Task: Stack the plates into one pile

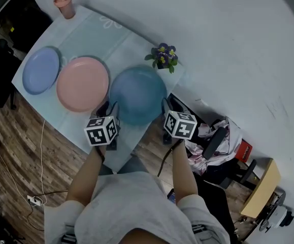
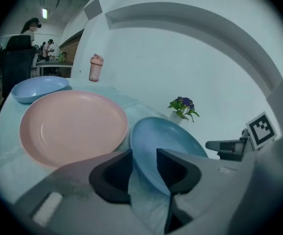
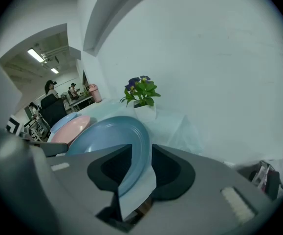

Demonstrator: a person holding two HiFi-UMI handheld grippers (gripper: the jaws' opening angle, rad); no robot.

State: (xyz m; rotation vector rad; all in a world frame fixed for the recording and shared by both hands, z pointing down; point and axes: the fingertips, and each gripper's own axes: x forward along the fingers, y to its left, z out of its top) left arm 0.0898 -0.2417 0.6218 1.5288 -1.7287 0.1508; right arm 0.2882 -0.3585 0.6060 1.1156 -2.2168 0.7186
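Note:
Three plates lie in a row on the pale tablecloth (image 1: 93,37): a light blue plate (image 1: 41,70) at the left, a pink plate (image 1: 82,83) in the middle, and a teal-blue plate (image 1: 137,94) at the right. My left gripper (image 1: 108,107) stands at the teal-blue plate's left near edge, my right gripper (image 1: 168,104) at its right edge. In the left gripper view the jaws of the left gripper (image 2: 144,163) stand apart with the teal-blue plate's (image 2: 165,141) rim in the gap. The right gripper (image 3: 141,158) is likewise open around the teal-blue plate's (image 3: 107,136) rim.
A potted plant with purple flowers (image 1: 163,56) stands just behind the teal-blue plate. A pink cup (image 1: 64,5) is at the table's far left corner. The table's near edge runs under my grippers. A chair with clothes (image 1: 215,141) is to the right.

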